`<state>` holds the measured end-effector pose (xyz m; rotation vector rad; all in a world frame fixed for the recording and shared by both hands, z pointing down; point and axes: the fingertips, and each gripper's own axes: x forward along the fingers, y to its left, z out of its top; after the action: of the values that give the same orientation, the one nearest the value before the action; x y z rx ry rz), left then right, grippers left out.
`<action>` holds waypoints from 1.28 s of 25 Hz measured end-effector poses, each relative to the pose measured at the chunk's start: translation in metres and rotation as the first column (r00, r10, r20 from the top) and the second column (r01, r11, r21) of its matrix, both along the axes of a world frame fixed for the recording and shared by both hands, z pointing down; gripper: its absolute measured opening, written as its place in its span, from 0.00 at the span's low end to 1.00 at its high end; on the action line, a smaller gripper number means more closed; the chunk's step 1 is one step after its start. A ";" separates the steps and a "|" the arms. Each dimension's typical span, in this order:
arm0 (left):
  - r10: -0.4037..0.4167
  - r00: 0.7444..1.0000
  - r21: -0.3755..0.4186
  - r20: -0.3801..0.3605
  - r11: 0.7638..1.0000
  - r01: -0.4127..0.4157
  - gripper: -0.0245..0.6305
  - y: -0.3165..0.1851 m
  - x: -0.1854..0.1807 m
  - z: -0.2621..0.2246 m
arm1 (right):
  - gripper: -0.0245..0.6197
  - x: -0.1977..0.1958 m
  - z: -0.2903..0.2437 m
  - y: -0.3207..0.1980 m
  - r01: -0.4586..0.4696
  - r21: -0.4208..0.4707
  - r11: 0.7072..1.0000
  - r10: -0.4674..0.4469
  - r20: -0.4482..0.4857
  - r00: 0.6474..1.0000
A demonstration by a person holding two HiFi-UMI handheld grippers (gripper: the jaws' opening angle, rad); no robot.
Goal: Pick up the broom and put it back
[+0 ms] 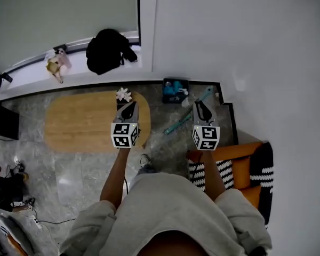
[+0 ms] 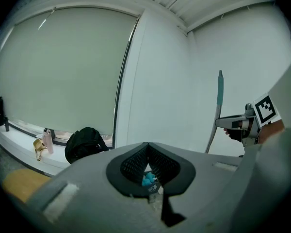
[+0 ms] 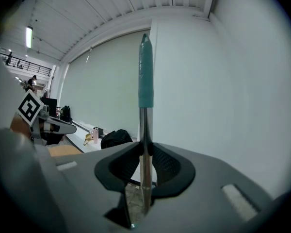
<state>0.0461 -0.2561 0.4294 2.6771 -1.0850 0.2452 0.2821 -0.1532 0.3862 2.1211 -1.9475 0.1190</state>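
The broom [image 3: 145,81] has a silver pole and a teal grip at its top. It stands upright between the jaws of my right gripper [image 3: 145,148], which is shut on the pole. In the head view the right gripper [image 1: 202,109] is near the white wall, and the broom's teal lower part [image 1: 177,125] slants down to the floor below it. My left gripper [image 1: 129,110] hovers over the end of the wooden table, shut with nothing held. The left gripper view also shows the left gripper [image 2: 148,148], with the broom [image 2: 219,96] off to the right.
An oval wooden table [image 1: 80,122] with a small flower [image 1: 124,95] lies to the left. A dark box with teal items [image 1: 175,89] sits in the wall corner. A black backpack [image 1: 108,49] rests on the window sill. An orange chair with a striped cushion [image 1: 229,167] is at right.
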 end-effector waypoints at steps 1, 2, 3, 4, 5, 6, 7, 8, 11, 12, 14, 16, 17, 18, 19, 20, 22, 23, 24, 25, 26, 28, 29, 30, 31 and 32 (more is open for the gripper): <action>0.002 1.000 -0.004 -0.003 1.000 -0.002 0.04 -0.008 0.000 0.001 | 0.16 0.000 0.001 -0.007 0.000 -0.007 1.000 0.000 -0.006 1.000; 0.002 1.000 -0.009 -0.007 1.000 -0.002 0.04 -0.016 -0.001 0.002 | 0.16 0.000 0.001 -0.014 -0.001 -0.015 1.000 0.001 -0.011 1.000; 0.001 1.000 -0.014 -0.012 1.000 -0.002 0.04 -0.023 -0.003 0.004 | 0.16 0.000 0.002 -0.020 -0.002 -0.022 1.000 0.002 -0.016 1.000; -0.001 1.000 -0.018 -0.017 1.000 0.001 0.04 -0.029 -0.004 0.005 | 0.16 0.001 0.003 -0.025 -0.003 -0.027 1.000 0.002 -0.021 1.000; -0.003 1.000 -0.020 -0.021 1.000 0.003 0.04 -0.034 -0.005 0.007 | 0.16 0.001 0.004 -0.029 -0.002 -0.031 1.000 0.001 -0.024 1.000; -0.006 1.000 -0.022 -0.024 1.000 0.005 0.04 -0.039 -0.005 0.009 | 0.16 0.002 0.005 -0.034 -0.002 -0.034 0.999 0.001 -0.028 1.000; -0.008 1.000 -0.026 -0.026 1.000 0.007 0.04 -0.044 -0.005 0.011 | 0.16 0.004 0.006 -0.039 -0.001 -0.036 0.999 0.000 -0.031 1.000; -0.009 1.000 -0.031 -0.026 0.999 0.009 0.04 -0.048 -0.004 0.014 | 0.16 0.005 0.007 -0.044 0.001 -0.038 0.999 -0.002 -0.033 0.999; -0.018 1.000 -0.059 -0.020 0.998 0.017 0.04 -0.050 -0.006 0.026 | 0.16 0.006 0.013 -0.054 0.014 -0.059 0.998 -0.016 -0.035 0.999; -0.024 1.000 -0.069 -0.016 0.997 0.023 0.04 -0.049 -0.007 0.029 | 0.16 0.006 0.016 -0.057 0.023 -0.067 0.997 -0.025 -0.035 0.999; -0.039 0.999 -0.084 -0.005 0.996 0.039 0.04 -0.049 -0.009 0.036 | 0.16 0.009 0.022 -0.064 0.041 -0.082 0.996 -0.044 -0.033 0.999; -0.059 0.998 -0.096 0.008 0.994 0.060 0.04 -0.052 -0.009 0.043 | 0.16 0.014 0.030 -0.074 0.065 -0.098 0.993 -0.068 -0.031 0.997; -0.072 0.997 -0.102 0.015 0.992 0.073 0.04 -0.054 -0.010 0.046 | 0.16 0.016 0.036 -0.079 0.082 -0.109 0.991 -0.086 -0.029 0.996; -0.088 0.996 -0.108 0.023 0.990 0.090 0.04 -0.055 -0.011 0.049 | 0.16 0.018 0.042 -0.083 0.102 -0.121 0.987 -0.105 -0.025 0.994; -0.106 0.994 -0.113 0.032 0.988 0.109 0.04 -0.056 -0.012 0.052 | 0.16 0.019 0.049 -0.088 0.122 -0.134 0.983 -0.126 -0.020 0.992; -0.126 0.991 -0.117 0.041 0.985 0.130 0.04 -0.057 -0.014 0.054 | 0.16 0.021 0.056 -0.092 0.142 -0.147 0.979 -0.146 -0.013 0.989; -0.172 0.983 -0.126 0.059 0.976 0.179 0.04 -0.059 -0.016 0.059 | 0.16 0.024 0.072 -0.099 0.185 -0.175 0.967 -0.187 0.005 0.982; -0.196 0.978 -0.131 0.066 0.970 0.203 0.04 -0.059 -0.015 0.061 | 0.16 0.026 0.080 -0.101 0.209 -0.190 0.959 -0.210 0.013 0.978; -0.217 0.973 -0.135 0.074 0.965 0.226 0.04 -0.058 -0.013 0.063 | 0.16 0.028 0.088 -0.103 0.235 -0.203 0.950 -0.236 0.022 0.972; -0.237 0.968 -0.139 0.082 0.959 0.247 0.04 -0.058 -0.011 0.065 | 0.16 0.030 0.096 -0.106 0.261 -0.215 0.941 -0.261 0.030 0.965; -0.256 0.962 -0.143 0.089 0.953 0.267 0.04 -0.057 -0.008 0.066 | 0.16 0.032 0.102 -0.109 0.287 -0.225 0.931 -0.286 0.038 0.958; -0.294 0.950 -0.150 0.102 0.940 0.306 0.04 -0.054 -0.005 0.069 | 0.16 0.034 0.114 -0.115 0.338 -0.243 0.909 -0.336 0.051 0.940; -0.312 0.944 -0.152 0.108 0.933 0.326 0.04 -0.052 -0.005 0.071 | 0.16 0.032 0.118 -0.118 0.367 -0.250 0.896 -0.365 0.056 0.929; -0.329 0.937 -0.155 0.115 0.926 0.345 0.04 -0.049 -0.005 0.073 | 0.16 0.030 0.123 -0.122 0.396 -0.257 0.881 -0.395 0.061 0.917; -0.345 0.931 -0.160 0.123 0.919 0.361 0.04 -0.046 -0.006 0.075 | 0.16 0.026 0.128 -0.125 0.426 -0.264 0.865 -0.425 0.066 0.903; -0.358 0.924 -0.166 0.130 0.911 0.377 0.04 -0.043 -0.006 0.078 | 0.16 0.023 0.133 -0.128 0.454 -0.272 0.848 -0.453 0.070 0.889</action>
<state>0.0401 -0.2992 0.5071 2.2603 -1.4885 0.3872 0.3055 -0.2814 0.5188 1.4395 -2.2224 0.2878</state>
